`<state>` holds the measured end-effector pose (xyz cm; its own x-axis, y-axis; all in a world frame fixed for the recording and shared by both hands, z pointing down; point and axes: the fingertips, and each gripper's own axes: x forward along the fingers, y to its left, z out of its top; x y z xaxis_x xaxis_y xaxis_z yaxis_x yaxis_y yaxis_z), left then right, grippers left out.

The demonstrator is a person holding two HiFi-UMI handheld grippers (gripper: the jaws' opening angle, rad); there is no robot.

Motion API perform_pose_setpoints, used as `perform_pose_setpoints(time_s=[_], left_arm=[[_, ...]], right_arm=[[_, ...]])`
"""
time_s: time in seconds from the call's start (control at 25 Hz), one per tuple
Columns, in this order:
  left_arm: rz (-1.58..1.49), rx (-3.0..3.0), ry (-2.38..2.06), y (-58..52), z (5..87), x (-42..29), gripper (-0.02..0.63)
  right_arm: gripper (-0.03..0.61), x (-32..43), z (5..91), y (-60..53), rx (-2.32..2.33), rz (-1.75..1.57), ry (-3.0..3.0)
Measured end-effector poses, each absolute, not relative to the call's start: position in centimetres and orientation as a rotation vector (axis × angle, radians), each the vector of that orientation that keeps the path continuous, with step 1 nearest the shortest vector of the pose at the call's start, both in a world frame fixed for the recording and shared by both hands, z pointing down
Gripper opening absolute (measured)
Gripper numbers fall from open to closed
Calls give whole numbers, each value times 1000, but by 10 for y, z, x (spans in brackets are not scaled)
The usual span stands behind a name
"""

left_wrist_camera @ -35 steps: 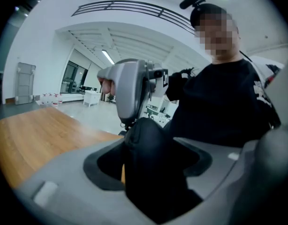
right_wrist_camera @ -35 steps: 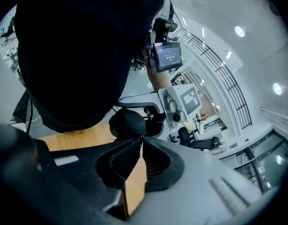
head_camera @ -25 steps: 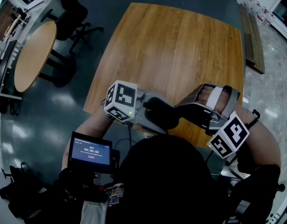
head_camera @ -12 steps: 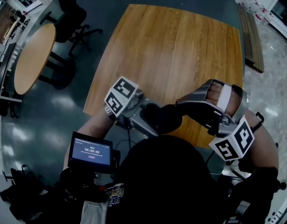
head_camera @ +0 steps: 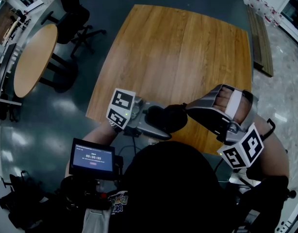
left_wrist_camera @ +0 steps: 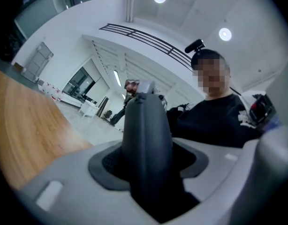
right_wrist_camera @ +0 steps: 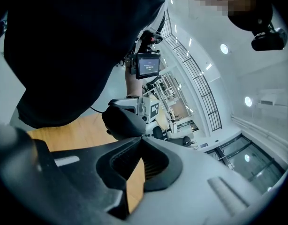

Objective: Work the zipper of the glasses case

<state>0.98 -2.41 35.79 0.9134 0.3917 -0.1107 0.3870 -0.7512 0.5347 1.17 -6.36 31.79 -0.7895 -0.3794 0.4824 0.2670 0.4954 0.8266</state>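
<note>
Wood takes up most of the head view: a square plank table [head_camera: 178, 47]. The person [head_camera: 173, 188], in dark clothes, leans over its near edge and fills the bottom of the picture. Both grippers are raised above that near edge, pointing at each other.

The left gripper [head_camera: 158, 125] lies roughly level with the glasses case [head_camera: 167, 118] between its jaws. Those jaws have just been closing. In the left gripper view they sit against both flanks of the case, so I read it as clamped and carried clear of the table. The right gripper [head_camera: 187, 109] comes in from the opposite side, tilted downward. Its jaws are fully together, with their tips at the free end of the case. Whether they pinch the zipper pull there I cannot tell; it is too small to make out.

The case is dark grey, matte and rounded. It looks light, probably a half-stiff shell under a fabric skin that gives a little when squeezed and is not slippery. The best hold is likely across the broad sides at mid-body, away from the zipper, so the jaws do not block the slider's path. The pull is likely thin and easily lost. It should be pinched squarely and drawn along the zipper's line, not away from the case.
</note>
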Motion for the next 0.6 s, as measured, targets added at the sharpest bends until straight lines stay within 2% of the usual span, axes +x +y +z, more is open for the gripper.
perform_pose_setpoints(time_s=[0.44, 0.6], left_arm=[[-807, 2191, 157, -114, 299, -21, 258], [-987, 2025, -113, -151, 305, -36, 258]], right_arm=[[3, -9, 343, -65, 222, -1153, -2237], [5, -13, 355, -74, 373, -1021, -2309]])
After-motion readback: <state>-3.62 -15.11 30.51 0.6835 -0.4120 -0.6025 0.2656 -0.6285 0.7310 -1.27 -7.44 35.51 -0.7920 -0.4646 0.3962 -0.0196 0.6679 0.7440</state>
